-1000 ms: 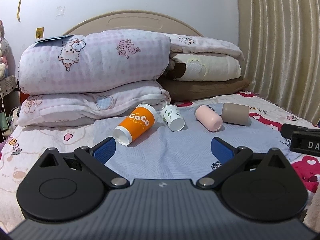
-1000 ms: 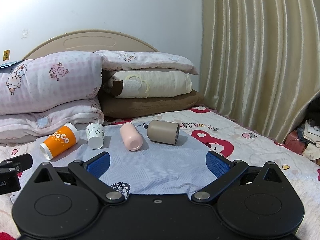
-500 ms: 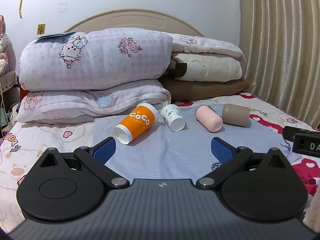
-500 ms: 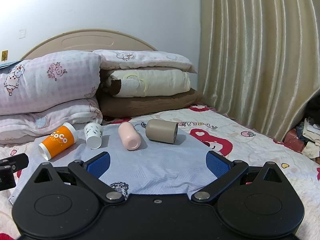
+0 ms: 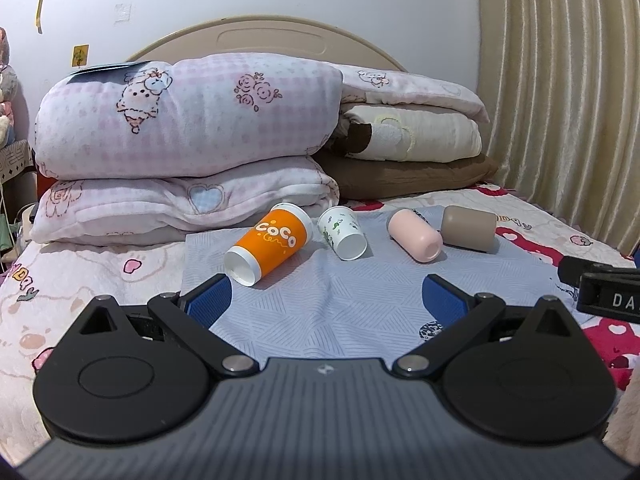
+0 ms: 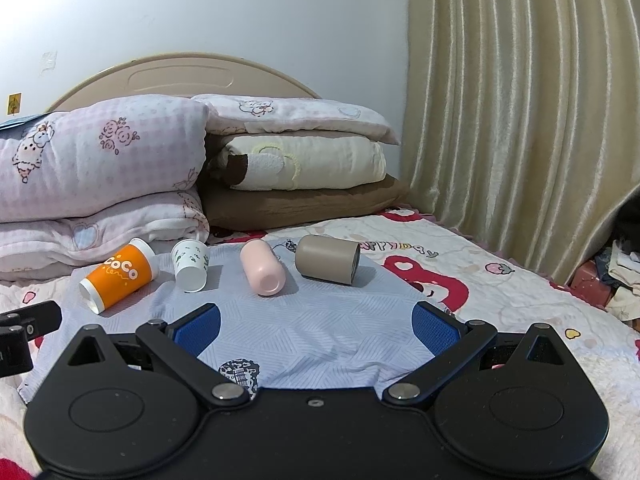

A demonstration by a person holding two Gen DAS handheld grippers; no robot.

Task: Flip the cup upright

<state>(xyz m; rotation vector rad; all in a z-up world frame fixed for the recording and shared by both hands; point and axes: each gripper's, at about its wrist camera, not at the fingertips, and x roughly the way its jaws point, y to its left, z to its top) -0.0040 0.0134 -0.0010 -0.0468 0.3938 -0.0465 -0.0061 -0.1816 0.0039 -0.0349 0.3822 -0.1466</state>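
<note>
Bedroom: white wall [image 6: 240, 20]; beige arched headboard [image 5: 264, 36]; stacked folded quilts [image 5: 184, 112] ahead; pleated cream curtain [image 6: 520, 120] right; patterned bedsheet [image 6: 500, 280].

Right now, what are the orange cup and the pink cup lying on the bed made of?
The orange COCO-printed cup looks like paper: matte printed wall, white rolled rim, white inside. The pale pink smooth cup looks like plastic or silicone, though I can't be sure: one even colour, rounded edges, a soft sheen, no seam showing. Both lie on their sides on the light blue patterned cloth.

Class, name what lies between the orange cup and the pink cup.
In both wrist views, only the small white patterned cup lies between the orange cup and pink cup, all on their sides.
</note>
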